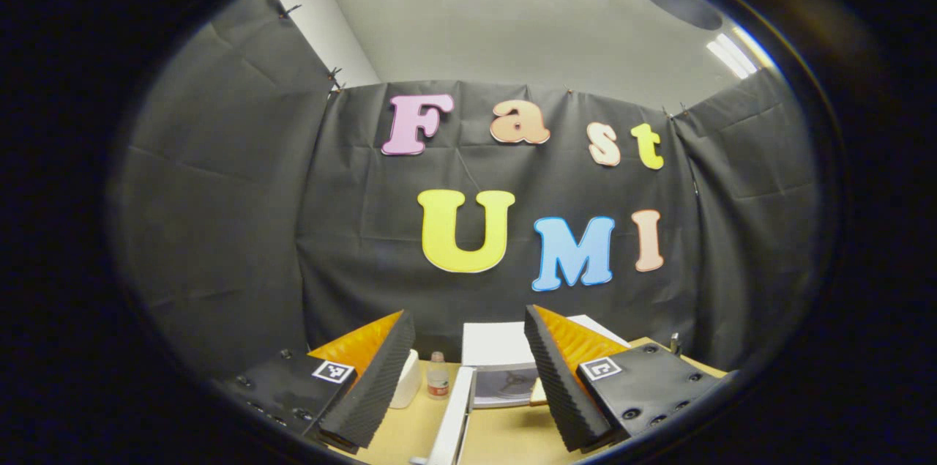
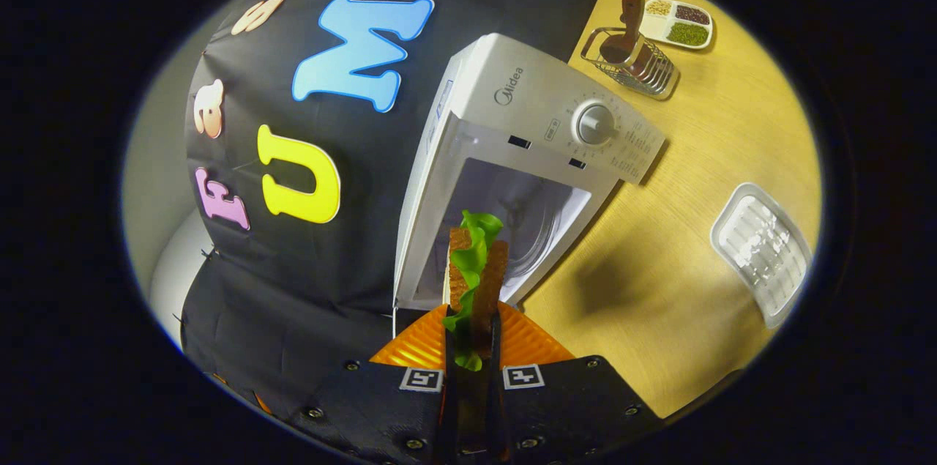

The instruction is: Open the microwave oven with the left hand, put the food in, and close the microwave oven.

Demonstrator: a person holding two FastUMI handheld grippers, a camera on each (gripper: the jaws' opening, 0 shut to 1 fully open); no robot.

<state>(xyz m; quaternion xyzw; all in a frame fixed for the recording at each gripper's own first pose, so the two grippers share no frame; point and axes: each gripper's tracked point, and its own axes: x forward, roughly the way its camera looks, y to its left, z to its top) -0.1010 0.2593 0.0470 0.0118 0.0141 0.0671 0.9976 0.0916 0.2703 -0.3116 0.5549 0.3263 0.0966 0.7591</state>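
My right gripper (image 2: 472, 324) is shut on a sandwich (image 2: 476, 263) of brown bread and green lettuce, held upright just in front of the microwave's open cavity (image 2: 523, 212). The white microwave (image 2: 527, 95) stands on the wooden table (image 2: 681, 289), with its dial (image 2: 594, 124) on the control panel. In the left gripper view my left gripper (image 1: 468, 318) is open and holds nothing. Beyond its fingers lie the microwave (image 1: 498, 344), its turntable (image 1: 505, 384) and the open door (image 1: 454, 406) seen edge on.
A wire basket (image 2: 633, 62) with a brown object and a divided dish of grains (image 2: 677, 22) sit beyond the microwave. A clear plastic tray (image 2: 761, 253) lies on the table to the right. A small bottle (image 1: 438, 376) and a white container (image 1: 406, 378) stand left of the door.
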